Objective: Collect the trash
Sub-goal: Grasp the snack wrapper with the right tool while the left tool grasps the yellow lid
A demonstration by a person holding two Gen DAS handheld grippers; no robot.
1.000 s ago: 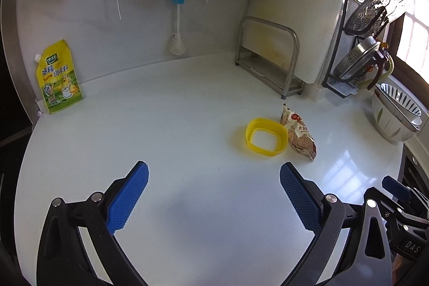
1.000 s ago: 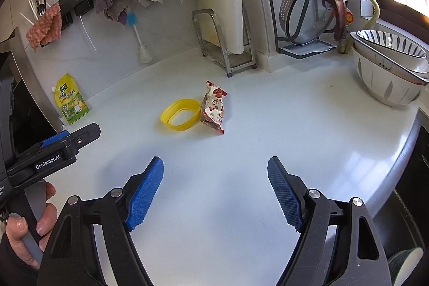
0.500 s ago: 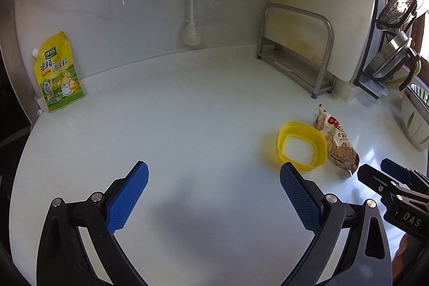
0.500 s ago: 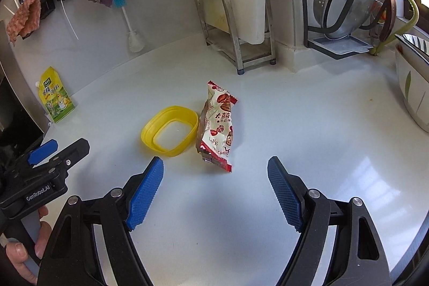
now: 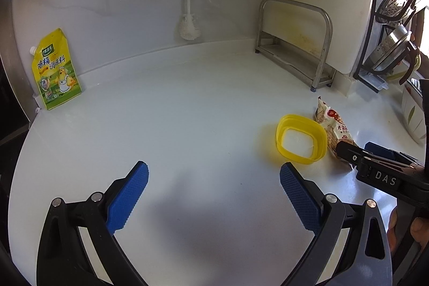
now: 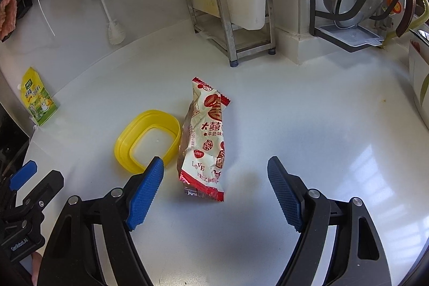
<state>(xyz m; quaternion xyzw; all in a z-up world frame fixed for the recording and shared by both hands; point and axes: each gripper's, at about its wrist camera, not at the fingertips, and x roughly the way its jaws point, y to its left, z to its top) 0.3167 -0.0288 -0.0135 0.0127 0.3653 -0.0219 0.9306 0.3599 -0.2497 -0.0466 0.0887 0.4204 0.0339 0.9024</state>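
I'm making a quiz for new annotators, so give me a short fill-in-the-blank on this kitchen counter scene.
1. The snack wrapper lies flat on the white counter, right beside a ring-shaped plastic frame coloured ____.
2. The right gripper has its jaws ____, with nothing held.
3. The left gripper holds ____.
4. A green and yellow pouch stands leaning against the ____.

Missing words: yellow; open; nothing; wall
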